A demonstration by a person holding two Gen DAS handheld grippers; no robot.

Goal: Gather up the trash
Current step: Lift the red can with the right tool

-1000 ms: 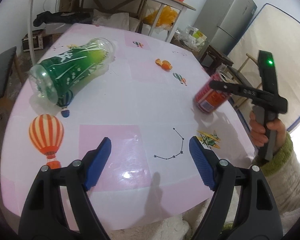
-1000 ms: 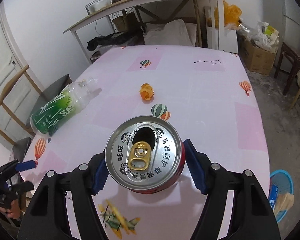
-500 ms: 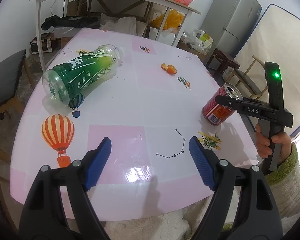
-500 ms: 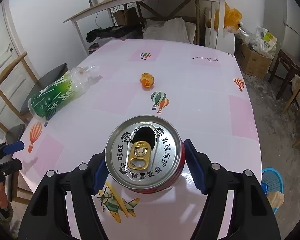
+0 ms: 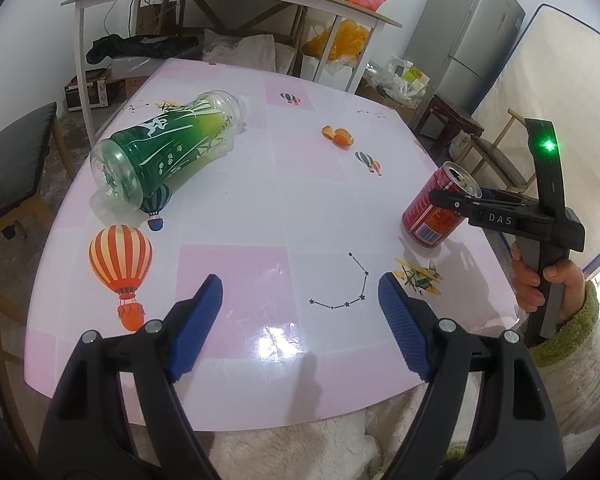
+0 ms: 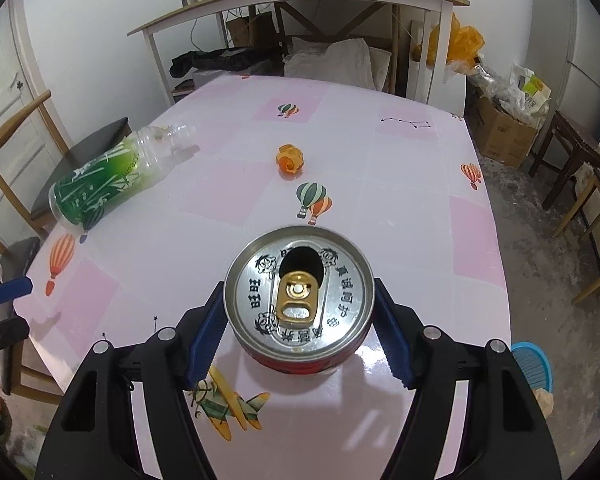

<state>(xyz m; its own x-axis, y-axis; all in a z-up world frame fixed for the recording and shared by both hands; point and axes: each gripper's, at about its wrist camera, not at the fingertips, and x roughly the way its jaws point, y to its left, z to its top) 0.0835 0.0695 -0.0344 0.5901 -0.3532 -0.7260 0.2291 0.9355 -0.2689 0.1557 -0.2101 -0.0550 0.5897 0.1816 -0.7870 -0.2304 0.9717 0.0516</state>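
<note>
The right gripper [image 6: 299, 332] is clamped on the red can [image 6: 300, 304], its blue pads [image 6: 206, 336] pressed to both sides just under the rim. A second ago the can hung tilted above the table [image 5: 260, 208]; half a second ago it was lower and nearly upright. Now, in the left wrist view, the can [image 5: 436, 216] stands with its base on or just at the tabletop near the 3 o'clock edge, beside the printed airplane, leaning slightly. Whether the base fully touches I cannot tell. The can's top is open, tab folded back, and it sits a little lower and more central between the fingers than before.

The left gripper [image 5: 300, 322] hovers over the near edge at 6 o'clock, its jaws spread wide and holding nothing, unchanged across the three moments. Its view has drawn back, so more of the table shows than a second ago.

The green bottle [image 5: 164, 152] lies on its side toward 10 o'clock, base toward the camera, uncapped neck pointing away; it has not shifted. The orange peel [image 5: 338, 137] sits toward 1 o'clock, well apart from both, also unmoved.
</note>
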